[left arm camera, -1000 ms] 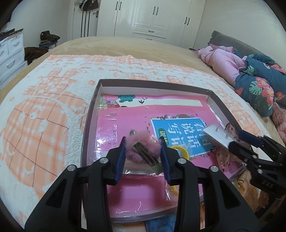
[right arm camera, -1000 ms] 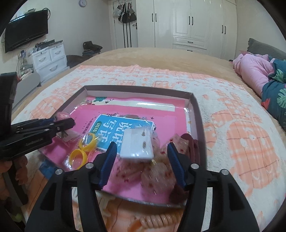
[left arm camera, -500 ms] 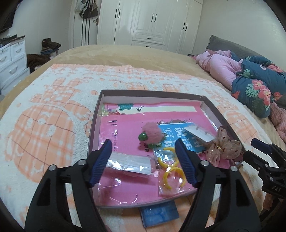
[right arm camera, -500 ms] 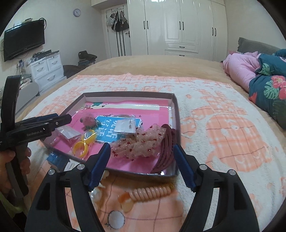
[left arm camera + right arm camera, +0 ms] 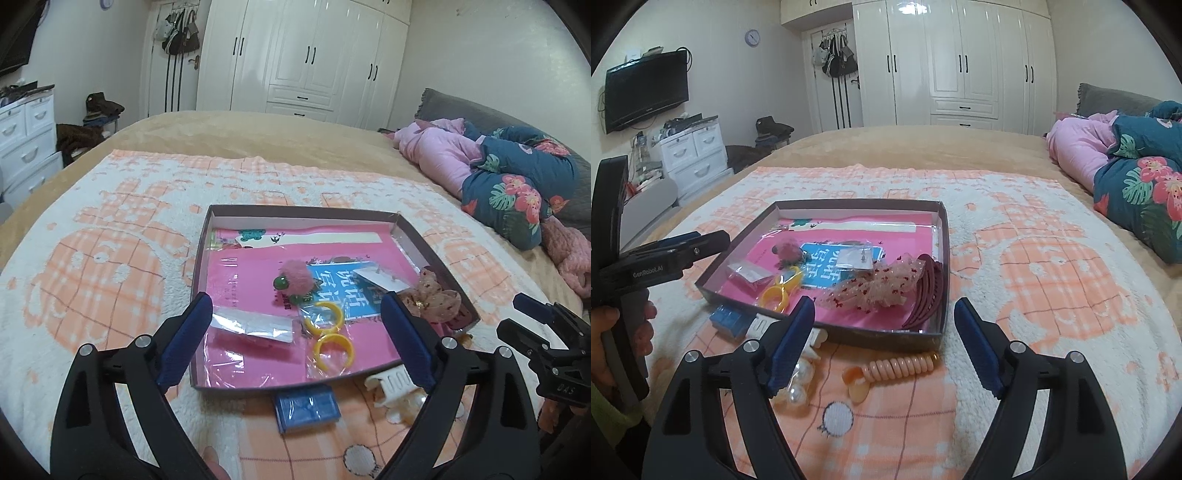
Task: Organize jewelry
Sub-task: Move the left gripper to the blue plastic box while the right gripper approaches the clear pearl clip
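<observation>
The tray [image 5: 201,254] sits on the blanket [image 5: 110,266] on the bed. Inside lie a pink pompom [image 5: 295,276], yellow rings [image 5: 332,349] in a clear bag, a white card [image 5: 380,278], a sheer bow [image 5: 875,286] and maroon combs [image 5: 929,295] along the right wall. Near the tray's front edge, outside it, are a blue box [image 5: 306,406], a white clip [image 5: 393,382], pearls [image 5: 798,387] and a peach coil tie [image 5: 897,369]. The left gripper [image 5: 295,341] and right gripper [image 5: 884,345] hover at the near side, jaws wide apart, holding nothing.
</observation>
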A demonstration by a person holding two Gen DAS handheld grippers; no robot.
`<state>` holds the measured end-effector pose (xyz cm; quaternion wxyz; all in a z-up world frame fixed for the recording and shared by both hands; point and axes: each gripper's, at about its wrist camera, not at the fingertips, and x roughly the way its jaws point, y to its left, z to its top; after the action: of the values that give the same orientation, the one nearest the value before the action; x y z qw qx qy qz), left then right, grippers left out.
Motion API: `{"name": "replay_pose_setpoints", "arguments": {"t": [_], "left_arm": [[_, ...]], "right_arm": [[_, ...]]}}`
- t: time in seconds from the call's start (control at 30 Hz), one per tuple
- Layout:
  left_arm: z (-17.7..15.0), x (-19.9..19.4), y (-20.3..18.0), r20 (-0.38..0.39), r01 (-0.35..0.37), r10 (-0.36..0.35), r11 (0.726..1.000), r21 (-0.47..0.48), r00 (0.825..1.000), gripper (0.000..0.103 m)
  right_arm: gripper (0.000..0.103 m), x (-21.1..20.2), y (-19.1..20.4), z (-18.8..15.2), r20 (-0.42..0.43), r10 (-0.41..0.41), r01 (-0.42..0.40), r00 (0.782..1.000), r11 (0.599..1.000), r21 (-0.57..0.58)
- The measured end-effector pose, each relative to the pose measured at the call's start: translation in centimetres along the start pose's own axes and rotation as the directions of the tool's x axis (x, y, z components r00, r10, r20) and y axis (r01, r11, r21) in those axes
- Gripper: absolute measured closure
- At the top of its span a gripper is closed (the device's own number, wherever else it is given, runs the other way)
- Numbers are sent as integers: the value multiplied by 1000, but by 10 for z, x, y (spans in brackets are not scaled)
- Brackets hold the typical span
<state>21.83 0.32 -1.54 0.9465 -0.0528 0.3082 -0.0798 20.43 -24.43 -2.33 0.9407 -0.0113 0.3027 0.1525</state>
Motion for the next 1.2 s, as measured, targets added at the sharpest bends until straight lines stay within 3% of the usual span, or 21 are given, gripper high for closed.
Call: {"name": "replay_pose_setpoints", "arguments": {"t": [0.53, 1.2], "left_arm": [[-13, -26, -9, 11, -8, 7, 1000, 27, 1000, 19], [-45, -35, -7, -41, -47, 49, 997, 58, 998, 19]], "right_arm": [[27, -31, 9, -27, -14, 15, -15, 1000, 999, -35], [27, -33, 49, -45, -52, 82, -87, 995, 991, -102]]}}
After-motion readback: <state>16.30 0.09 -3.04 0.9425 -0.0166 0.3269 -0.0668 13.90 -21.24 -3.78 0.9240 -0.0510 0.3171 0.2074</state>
